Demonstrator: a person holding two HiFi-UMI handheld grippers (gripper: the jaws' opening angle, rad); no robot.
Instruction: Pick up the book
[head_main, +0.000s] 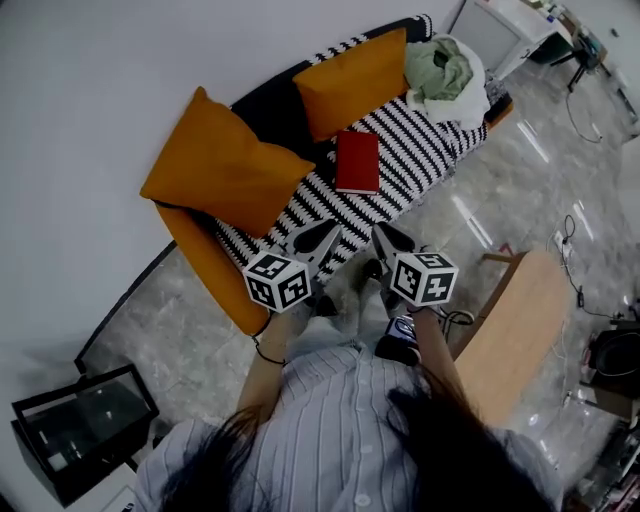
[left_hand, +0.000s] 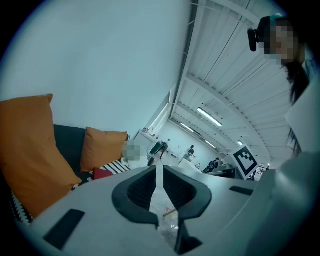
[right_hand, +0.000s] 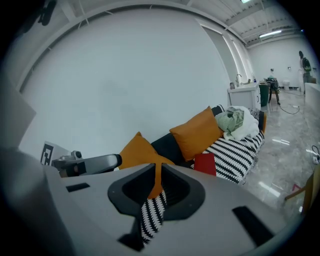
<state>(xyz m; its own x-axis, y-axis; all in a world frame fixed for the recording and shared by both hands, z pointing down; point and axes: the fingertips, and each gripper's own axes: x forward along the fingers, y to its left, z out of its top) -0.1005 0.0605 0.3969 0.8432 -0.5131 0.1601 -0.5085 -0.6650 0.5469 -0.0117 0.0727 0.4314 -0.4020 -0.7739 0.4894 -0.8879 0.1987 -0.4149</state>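
A red book (head_main: 357, 161) lies flat on the black-and-white striped sofa seat (head_main: 420, 150), between two orange cushions. My left gripper (head_main: 331, 234) and right gripper (head_main: 383, 234) hover side by side over the sofa's front edge, short of the book, both shut and holding nothing. In the left gripper view the book (left_hand: 102, 173) shows small, to the left beyond the closed left gripper (left_hand: 158, 170). From the right gripper view the book (right_hand: 205, 164) lies ahead and to the right of the closed right gripper (right_hand: 158, 172).
A large orange cushion (head_main: 225, 165) sits left of the book, another (head_main: 352, 78) behind it. A pile of clothes (head_main: 447, 75) fills the sofa's far end. A wooden table (head_main: 520, 330) stands at the right, a black glass case (head_main: 80, 425) at the lower left.
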